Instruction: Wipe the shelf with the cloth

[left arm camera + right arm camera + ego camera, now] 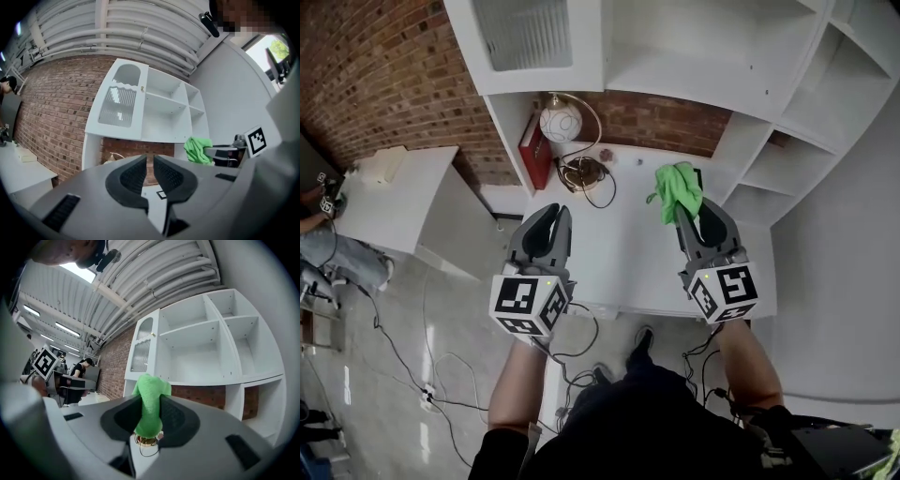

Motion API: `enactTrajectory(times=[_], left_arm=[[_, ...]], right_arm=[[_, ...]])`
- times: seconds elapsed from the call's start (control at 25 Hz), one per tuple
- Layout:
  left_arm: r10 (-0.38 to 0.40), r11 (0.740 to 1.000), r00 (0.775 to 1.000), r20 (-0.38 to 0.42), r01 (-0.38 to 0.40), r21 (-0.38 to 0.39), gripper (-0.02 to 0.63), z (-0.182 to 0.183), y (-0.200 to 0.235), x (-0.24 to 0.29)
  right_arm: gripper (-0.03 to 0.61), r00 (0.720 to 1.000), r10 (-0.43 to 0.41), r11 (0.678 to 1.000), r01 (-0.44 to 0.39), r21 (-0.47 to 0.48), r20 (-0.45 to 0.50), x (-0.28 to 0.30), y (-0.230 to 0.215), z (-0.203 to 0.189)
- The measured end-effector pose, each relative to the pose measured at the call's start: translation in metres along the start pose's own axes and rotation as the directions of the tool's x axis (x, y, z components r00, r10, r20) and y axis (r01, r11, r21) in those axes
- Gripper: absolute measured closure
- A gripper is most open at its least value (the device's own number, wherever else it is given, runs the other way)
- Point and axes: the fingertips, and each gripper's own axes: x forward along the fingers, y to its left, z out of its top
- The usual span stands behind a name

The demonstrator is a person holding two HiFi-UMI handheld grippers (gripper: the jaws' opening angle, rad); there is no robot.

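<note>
A bright green cloth [678, 190] hangs bunched from my right gripper [691, 212], which is shut on it above the white counter [619, 258]. In the right gripper view the cloth [151, 385] is pinched between the jaws of the right gripper [150, 400], with the white shelf unit [206, 376] ahead. My left gripper [547, 217] hovers to the left over the counter's edge, shut and holding nothing. In its own view the left gripper [150, 161] shows only a thin slit between the pads. The shelf unit [164, 101] rises behind, and the cloth [198, 149] is at the right. The shelf boards [694, 70] are bare.
A lamp with a round globe [561, 122], a red flat object [532, 150] and a looped cable [598, 186] sit at the counter's back left. A white desk [394, 192] and a seated person [328, 248] are at far left. Cables [431, 375] trail on the floor.
</note>
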Motion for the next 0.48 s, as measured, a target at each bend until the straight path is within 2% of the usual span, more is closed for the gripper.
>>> enactTrajectory(times=[0.36,0.48], left_arm=[[0.049,0.997,0.999,0.014,-0.05,0.059,0.568,0.03,-0.008,0.077],[0.055,0.996,0.999,0.003,-0.055,0.067,0.568,0.027,-0.012,0.098]], right_arm=[[0.48,0.983,0.132,0.991,-0.129,-0.029,0.125,0.06,-0.049,0.031],[0.48,0.972,0.177,0.984,-0.17,-0.061,0.153,0.072,-0.066,0.032]])
